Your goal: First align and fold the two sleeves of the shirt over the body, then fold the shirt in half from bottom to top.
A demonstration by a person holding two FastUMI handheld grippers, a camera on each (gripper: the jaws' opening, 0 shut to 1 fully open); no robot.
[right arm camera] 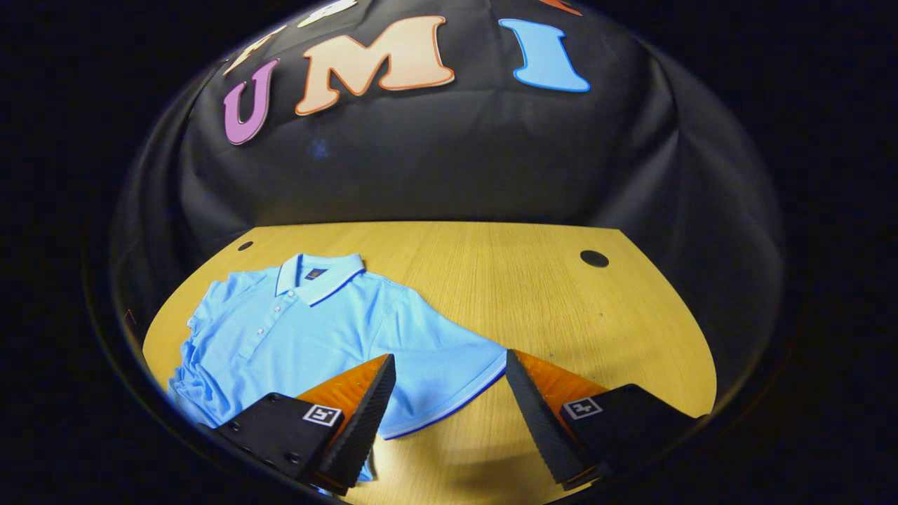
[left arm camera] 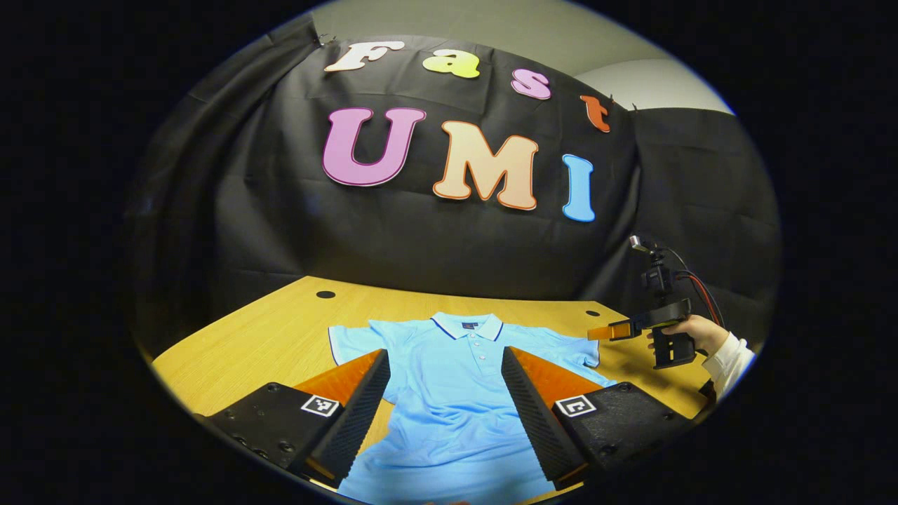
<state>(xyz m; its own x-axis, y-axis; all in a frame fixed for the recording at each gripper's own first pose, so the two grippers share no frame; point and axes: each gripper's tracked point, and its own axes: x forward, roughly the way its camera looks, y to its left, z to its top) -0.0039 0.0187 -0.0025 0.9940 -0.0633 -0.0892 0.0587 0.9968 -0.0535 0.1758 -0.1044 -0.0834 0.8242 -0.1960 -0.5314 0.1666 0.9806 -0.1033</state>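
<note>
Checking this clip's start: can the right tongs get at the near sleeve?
Probably yes. The right tongs stand open over the sleeve hem, with nothing between them.

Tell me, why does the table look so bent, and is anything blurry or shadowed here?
Left gripper view: the lens curves the table; the shirt looks sharp. Right gripper view: the table edge bows the same way, and the right claw casts a soft shadow on the wood below it.

Probably a recording booth; black cloth wall (left arm camera: 435, 245); wooden table (right arm camera: 505, 280).
</note>
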